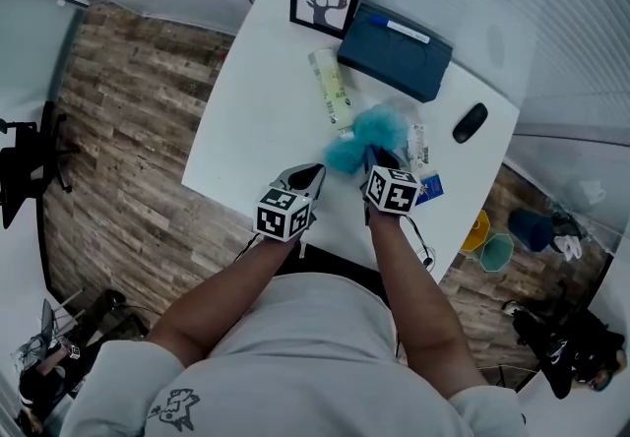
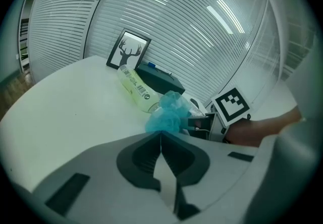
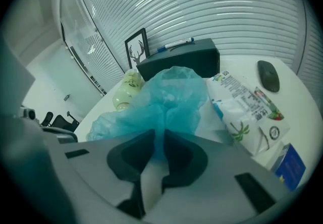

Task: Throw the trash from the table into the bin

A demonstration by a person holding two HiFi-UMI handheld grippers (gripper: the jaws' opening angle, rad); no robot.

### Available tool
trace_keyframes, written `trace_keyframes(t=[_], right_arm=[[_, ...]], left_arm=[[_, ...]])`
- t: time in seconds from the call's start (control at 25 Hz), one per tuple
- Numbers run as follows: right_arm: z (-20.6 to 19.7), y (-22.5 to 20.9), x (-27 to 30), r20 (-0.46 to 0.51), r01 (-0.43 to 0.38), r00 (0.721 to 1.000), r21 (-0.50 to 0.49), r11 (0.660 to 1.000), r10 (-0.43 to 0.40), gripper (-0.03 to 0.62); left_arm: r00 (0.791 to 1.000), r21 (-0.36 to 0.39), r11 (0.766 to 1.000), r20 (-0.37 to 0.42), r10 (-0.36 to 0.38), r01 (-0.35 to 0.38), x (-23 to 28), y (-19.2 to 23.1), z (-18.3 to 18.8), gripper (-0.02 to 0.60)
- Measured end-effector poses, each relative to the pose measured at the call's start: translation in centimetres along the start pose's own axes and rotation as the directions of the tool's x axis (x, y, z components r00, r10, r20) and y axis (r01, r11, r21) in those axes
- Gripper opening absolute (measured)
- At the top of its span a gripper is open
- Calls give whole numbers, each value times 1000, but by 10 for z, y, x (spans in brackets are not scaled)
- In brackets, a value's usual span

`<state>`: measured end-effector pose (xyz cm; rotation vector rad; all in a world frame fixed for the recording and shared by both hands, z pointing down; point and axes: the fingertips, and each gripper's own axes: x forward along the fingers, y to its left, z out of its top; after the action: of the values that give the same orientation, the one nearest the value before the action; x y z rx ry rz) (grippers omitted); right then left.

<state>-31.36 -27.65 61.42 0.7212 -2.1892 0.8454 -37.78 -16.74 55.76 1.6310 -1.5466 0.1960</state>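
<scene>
The person is leaning over the white table (image 1: 246, 120). The right tongs (image 3: 157, 140) are pinching a gathered fold of the crumpled teal thin-plastic bag (image 3: 169, 97). The bag is lying near the table's front edge, between a pale green plastic bottle (image 1: 333, 89) and a white printed foil packet (image 3: 247, 102). The left tongs (image 2: 160, 134) are hovering just beside it with their jaws pressed together on nothing, pointing toward the bag.

To my eye the bag is going to be nearly weightless, soft and floppy, collapsing wherever it is squeezed. The film is looking slick, so a single layer could be sliding out of the jaws. The bunched middle, where several layers are crowding together, is looking like the safest hold, and that is where the right tongs are biting. Its loose ends may be trailing over the packet as it lifts. I am not making out a bin for certain in any view.
</scene>
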Motion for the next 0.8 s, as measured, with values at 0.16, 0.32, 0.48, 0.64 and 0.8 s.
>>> trace_keyframes(t=[0.16, 0.32, 0.48, 0.64, 0.8], right_arm=[[3, 8, -11, 29, 1, 1000, -13, 1000, 0, 11], [12, 19, -23, 66, 5, 998, -34, 999, -2, 9], [19, 26, -43, 112, 27, 993, -23, 999, -24, 9], [22, 29, -64, 155, 62, 986, 12, 998, -63, 9], [26, 39, -89, 211, 95, 972, 34, 995, -100, 9]], left_arm=[[1000, 6, 1000, 5, -4, 4, -7, 0, 2, 8], [1000, 24, 1000, 14, -20, 20, -15, -4, 7, 8], [998, 56, 997, 27, -51, 49, -26, -11, 14, 7], [996, 81, 994, 40, -82, 79, -39, -16, 24, 8], [991, 131, 984, 55, -126, 118, -57, -25, 36, 7]])
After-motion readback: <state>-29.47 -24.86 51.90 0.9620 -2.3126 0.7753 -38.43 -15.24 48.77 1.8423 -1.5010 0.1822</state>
